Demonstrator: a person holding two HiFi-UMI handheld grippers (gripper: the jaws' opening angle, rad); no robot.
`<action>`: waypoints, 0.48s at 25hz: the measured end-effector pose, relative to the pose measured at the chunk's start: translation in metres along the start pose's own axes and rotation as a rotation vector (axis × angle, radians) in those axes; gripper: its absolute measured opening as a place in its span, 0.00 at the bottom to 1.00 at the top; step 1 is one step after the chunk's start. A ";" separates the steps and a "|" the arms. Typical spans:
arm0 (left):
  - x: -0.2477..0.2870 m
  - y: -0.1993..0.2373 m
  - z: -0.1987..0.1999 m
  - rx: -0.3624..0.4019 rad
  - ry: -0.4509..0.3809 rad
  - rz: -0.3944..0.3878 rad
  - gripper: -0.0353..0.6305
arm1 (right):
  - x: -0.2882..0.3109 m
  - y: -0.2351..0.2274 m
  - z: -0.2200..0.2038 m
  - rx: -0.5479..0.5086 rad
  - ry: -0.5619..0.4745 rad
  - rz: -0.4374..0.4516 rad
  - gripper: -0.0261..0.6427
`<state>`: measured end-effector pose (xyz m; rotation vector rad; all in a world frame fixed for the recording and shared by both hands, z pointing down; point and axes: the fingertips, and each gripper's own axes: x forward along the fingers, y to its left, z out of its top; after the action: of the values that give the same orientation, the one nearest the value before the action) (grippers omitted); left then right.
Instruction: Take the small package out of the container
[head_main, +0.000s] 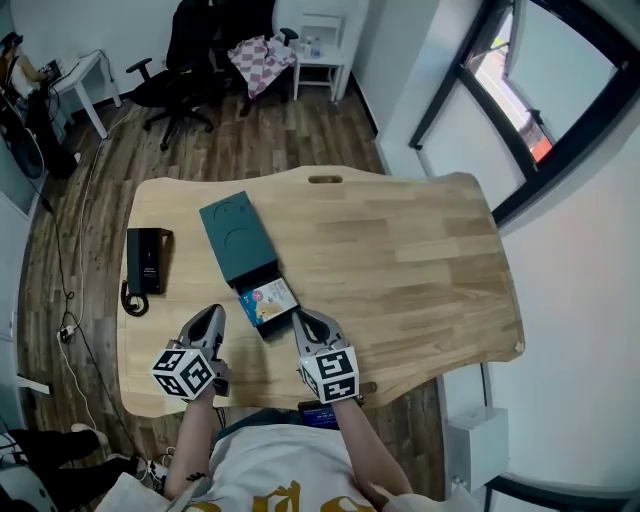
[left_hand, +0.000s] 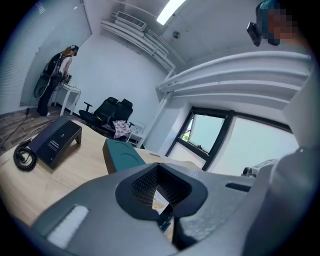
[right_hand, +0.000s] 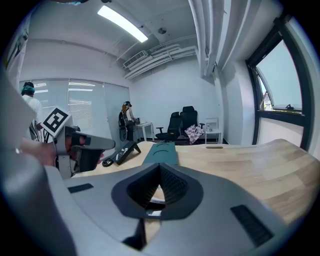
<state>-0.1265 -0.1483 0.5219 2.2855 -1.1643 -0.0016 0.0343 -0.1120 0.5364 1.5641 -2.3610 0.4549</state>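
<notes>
A teal box container (head_main: 237, 237) lies on the wooden table (head_main: 420, 270), with its dark inner tray pulled out toward me. The small colourful package (head_main: 267, 301) lies flat in that tray. My left gripper (head_main: 214, 314) rests just left of the tray, its jaws shut and empty. My right gripper (head_main: 304, 317) sits just right of the tray, also shut with nothing in it. In the left gripper view the teal container (left_hand: 122, 154) lies ahead and a bit of the package (left_hand: 160, 201) shows through the jaw window. The right gripper view has the container (right_hand: 161, 153) straight ahead.
A black desk phone (head_main: 148, 262) with a coiled cord lies at the table's left side. Office chairs (head_main: 185, 70) and a small white table (head_main: 322, 50) stand beyond the far edge. A window wall runs along the right. People stand in the background of both gripper views.
</notes>
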 end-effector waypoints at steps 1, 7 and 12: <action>0.002 -0.001 0.003 0.009 -0.004 -0.004 0.06 | 0.000 -0.002 0.001 0.005 -0.001 -0.006 0.05; 0.007 -0.008 0.007 0.021 -0.005 -0.018 0.06 | -0.005 -0.006 0.004 0.021 -0.013 -0.017 0.05; 0.007 -0.006 0.004 0.027 0.001 0.002 0.06 | -0.007 -0.010 0.004 0.026 -0.032 -0.021 0.05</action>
<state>-0.1182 -0.1525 0.5177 2.3077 -1.1725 0.0164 0.0461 -0.1115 0.5306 1.6178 -2.3690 0.4604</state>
